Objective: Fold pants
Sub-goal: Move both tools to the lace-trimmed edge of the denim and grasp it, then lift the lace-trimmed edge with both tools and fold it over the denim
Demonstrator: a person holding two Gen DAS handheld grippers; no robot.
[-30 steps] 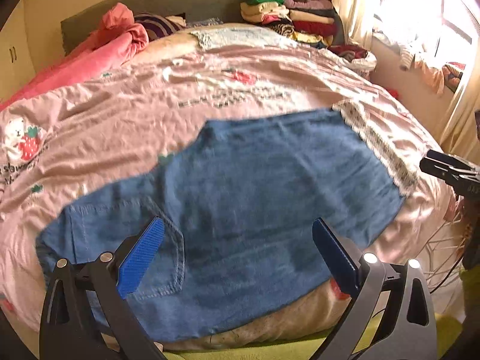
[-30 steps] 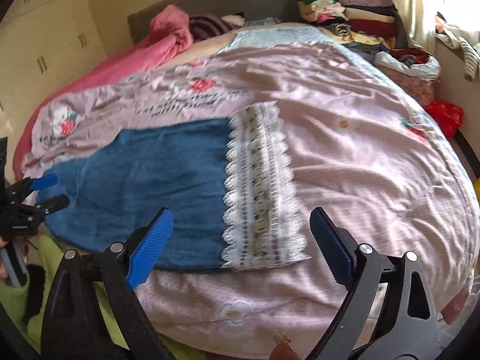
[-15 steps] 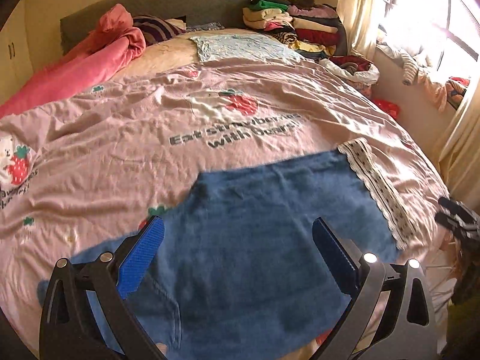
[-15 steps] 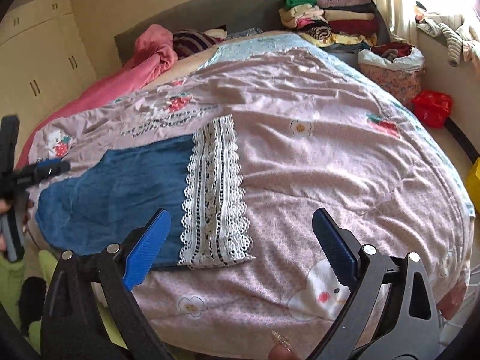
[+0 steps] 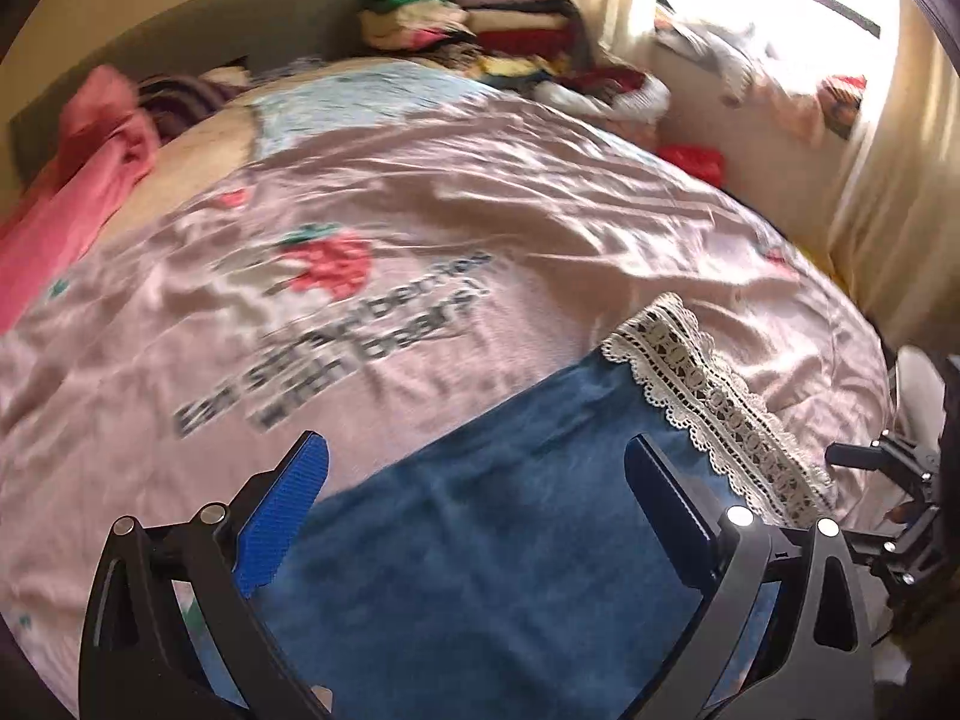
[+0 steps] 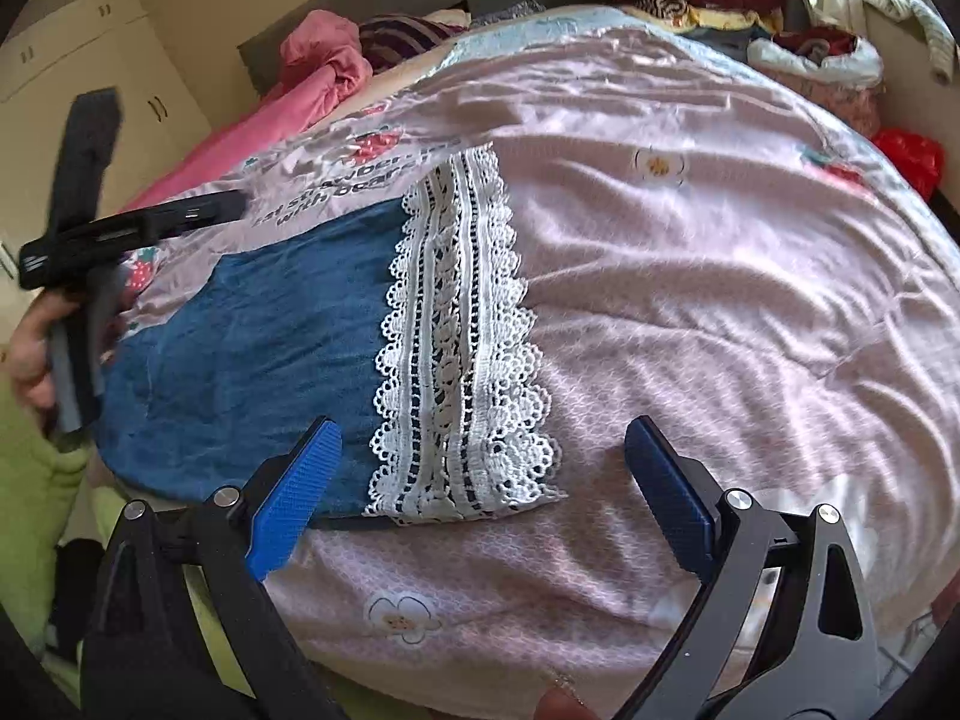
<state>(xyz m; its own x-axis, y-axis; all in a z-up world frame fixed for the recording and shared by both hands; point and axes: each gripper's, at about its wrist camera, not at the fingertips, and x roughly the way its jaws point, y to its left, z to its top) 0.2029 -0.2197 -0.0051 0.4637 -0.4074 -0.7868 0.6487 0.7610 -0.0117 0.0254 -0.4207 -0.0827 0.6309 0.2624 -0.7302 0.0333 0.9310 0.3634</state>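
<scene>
Blue denim pants (image 5: 498, 540) with a white lace hem (image 5: 714, 402) lie flat near the front edge of the bed. My left gripper (image 5: 474, 510) is open above the denim, nothing between its fingers. In the right wrist view the pants (image 6: 264, 324) stretch to the left and the lace hem (image 6: 456, 348) runs down the middle. My right gripper (image 6: 480, 492) is open just in front of the hem's near corner, holding nothing. The left gripper (image 6: 150, 222) shows at the left edge, held in a hand.
A pink quilt (image 6: 720, 252) printed with strawberries covers the bed. A rolled pink blanket (image 5: 78, 180) lies at the far left. Folded clothes (image 5: 480, 18) are stacked by the headboard. A red bag (image 6: 909, 156) sits on the floor at right. A window (image 5: 780, 12) is bright.
Both grippers have lifted and tilted up, so the pants sit lower in the left view. The right gripper has drawn closer to the lace hem. Both stay open.
</scene>
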